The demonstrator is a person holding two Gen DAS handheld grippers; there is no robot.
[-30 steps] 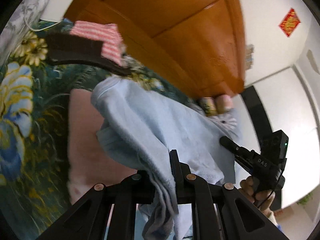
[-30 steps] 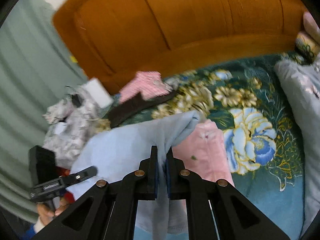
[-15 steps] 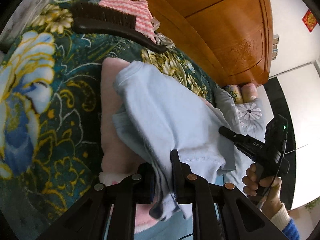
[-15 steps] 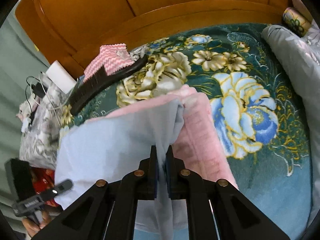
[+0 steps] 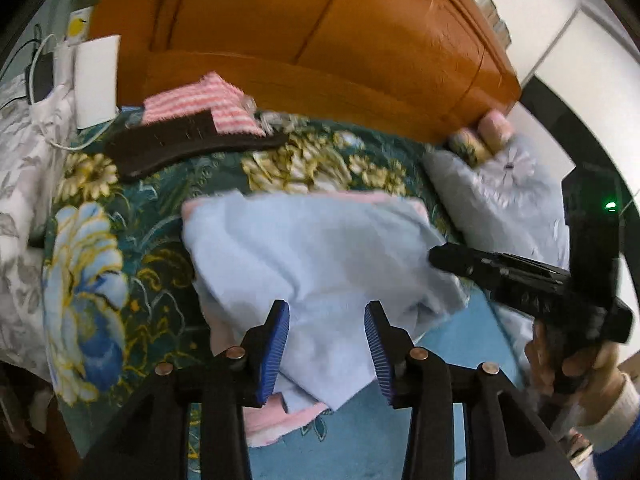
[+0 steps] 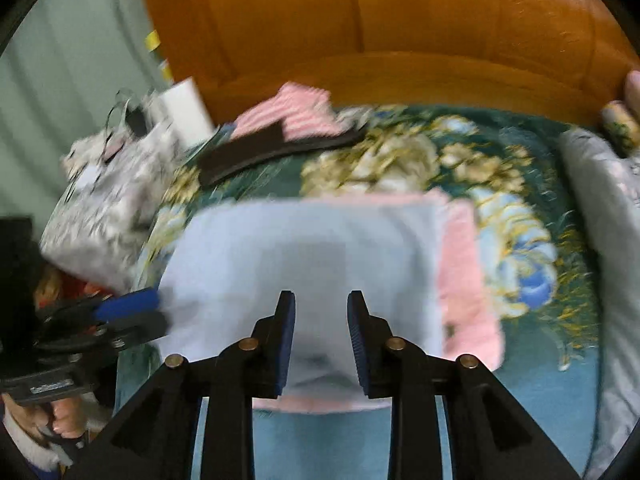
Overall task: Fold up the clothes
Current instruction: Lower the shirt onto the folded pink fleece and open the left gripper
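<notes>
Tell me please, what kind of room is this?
Most likely a bedroom: clothes lie on a floral bedspread, with a wooden headboard behind it and a pillow at the side.

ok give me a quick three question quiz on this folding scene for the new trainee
1. True or false: the left gripper is shut on the blue garment.
2. What lies directly under the blue garment? A) pink garment B) brush C) pillow
3. Fill in: the dark brush lies partly on a pink and white ____ cloth near the headboard.

Key: 1 false, both it and the right gripper are open. 2 A, the pink garment. 3 striped.
</notes>
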